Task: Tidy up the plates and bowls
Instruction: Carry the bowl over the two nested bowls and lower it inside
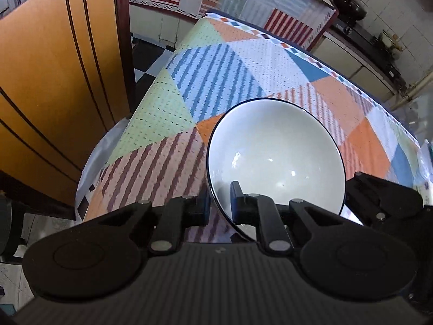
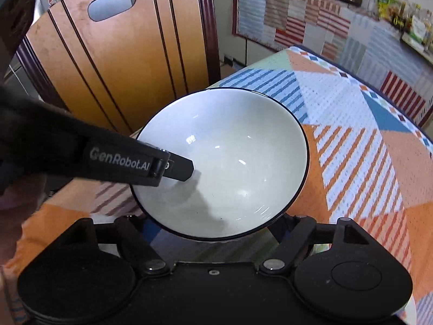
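Note:
A white bowl (image 1: pixel 276 157) with a thin dark rim is held tilted above the patchwork tablecloth (image 1: pixel 205 81). My left gripper (image 1: pixel 220 203) is shut on its near rim, one finger inside the bowl and one outside. The right wrist view shows the same bowl (image 2: pixel 230 162) from above, with the left gripper's finger (image 2: pixel 178 169) reaching over its left rim. My right gripper (image 2: pixel 213 230) sits under and behind the bowl's near edge; its fingers are spread wide and mostly hidden by the bowl. It touches nothing that I can see.
A wooden chair back (image 2: pixel 121 59) stands close to the table's left edge. A counter with a striped cloth (image 2: pixel 311 24), appliances and jars runs along the back. The table edge (image 1: pixel 151 86) drops to a checkered floor on the left.

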